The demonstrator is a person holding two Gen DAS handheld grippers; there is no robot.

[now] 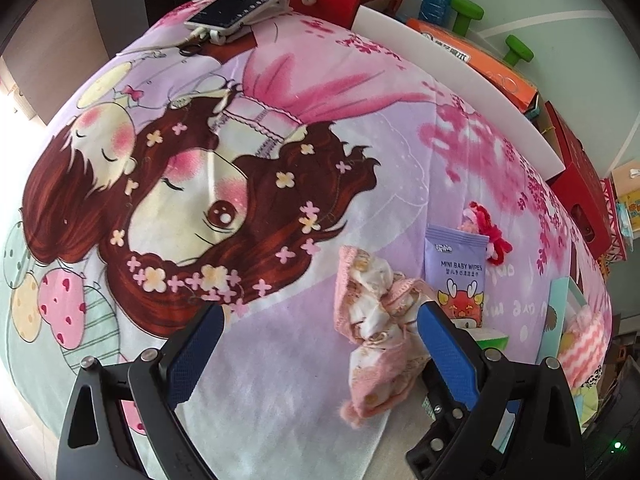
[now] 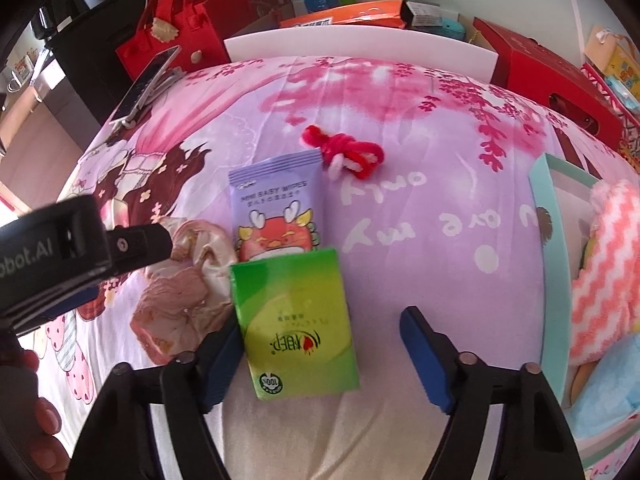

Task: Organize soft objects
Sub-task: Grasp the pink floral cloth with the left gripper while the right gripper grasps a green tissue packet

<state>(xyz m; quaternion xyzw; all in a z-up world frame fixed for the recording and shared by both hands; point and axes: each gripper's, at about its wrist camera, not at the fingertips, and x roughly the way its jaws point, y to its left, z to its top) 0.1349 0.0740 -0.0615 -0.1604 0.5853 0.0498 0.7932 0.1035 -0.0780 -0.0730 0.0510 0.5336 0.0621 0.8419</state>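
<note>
Surface: cartoon-print blanket in pink and lilac covers the bench, with red bags, boxes and green dumbbells crowded beyond its far edge at 12 o'clock.
Left tongs: open wide and empty, pointing steeply down; the crumpled pink cloth lies just beside the right-hand blue pad, apparently brushing it, but is not pinched.
Right tongs: apart, not clamped. The green tissue pack sits between the pads, its left edge against the left pad and a clear gap to the right one.
Task things: purple wipes pack at 12 o'clock of the green one, its lower end tucked under it; red yarn knot further off at 1 o'clock.
Done so far: a pink-and-white fluffy piece already rests in the pale teal box at 3 o'clock, so sorting looks begun.
Left to do: by my reckoning the cloth, both packs and the yarn.
Hard to make out: the box's contents are cut off by the picture edge; small print on the green pack is unreadable.
</note>
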